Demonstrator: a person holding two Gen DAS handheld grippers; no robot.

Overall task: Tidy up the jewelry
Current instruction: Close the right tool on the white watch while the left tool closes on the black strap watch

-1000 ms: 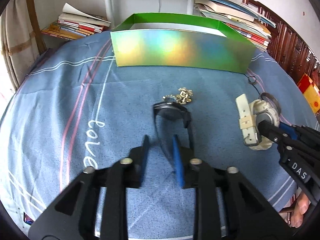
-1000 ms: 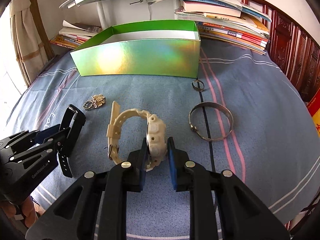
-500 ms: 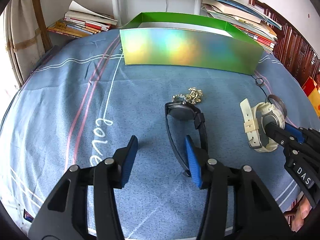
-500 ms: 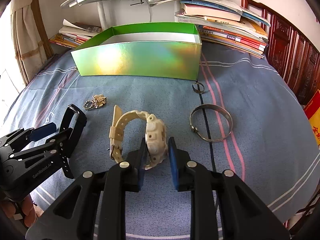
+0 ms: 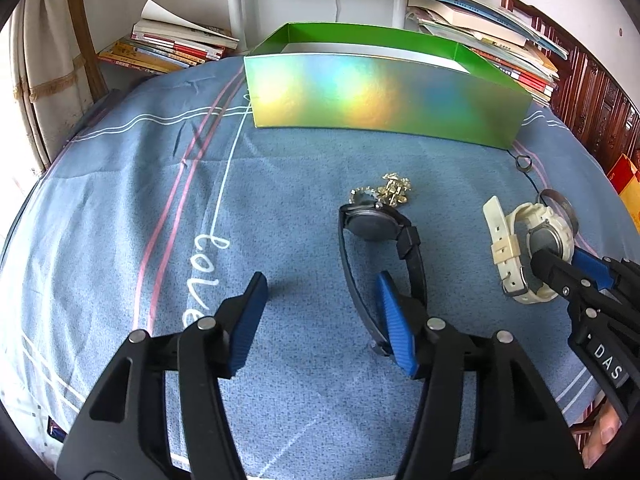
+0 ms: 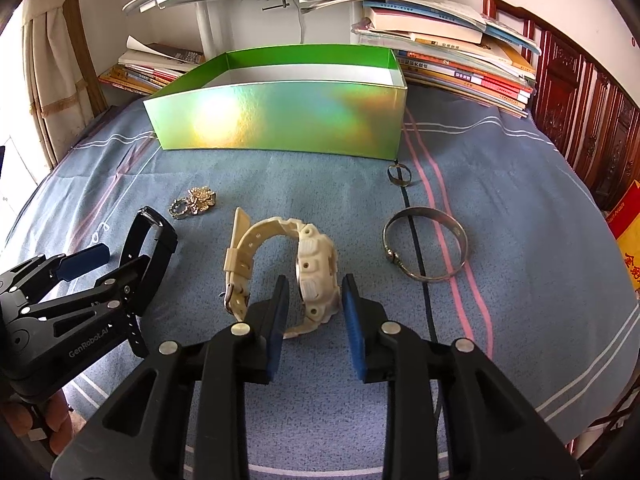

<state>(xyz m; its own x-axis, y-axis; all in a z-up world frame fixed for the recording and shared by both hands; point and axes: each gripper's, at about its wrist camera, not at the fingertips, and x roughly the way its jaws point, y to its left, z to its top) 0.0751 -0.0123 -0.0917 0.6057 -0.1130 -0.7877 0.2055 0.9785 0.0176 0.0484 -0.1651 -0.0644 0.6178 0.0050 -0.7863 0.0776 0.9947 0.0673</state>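
Now both jaws are opening: the left gripper (image 5: 320,304) stands spread beside the black watch (image 5: 380,240) on the blue cloth (image 5: 120,220), while the right gripper (image 6: 314,304) straddles the cream watch (image 6: 312,260), pads apart from it.

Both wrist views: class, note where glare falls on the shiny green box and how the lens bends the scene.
Left wrist view: rainbow glare, yellow at left, on the shiny green cardboard box, whose front wall bows. Right wrist view: a bright yellow-white hotspot on its front; black corners and a curved edge of the blue cloth show fisheye distortion.
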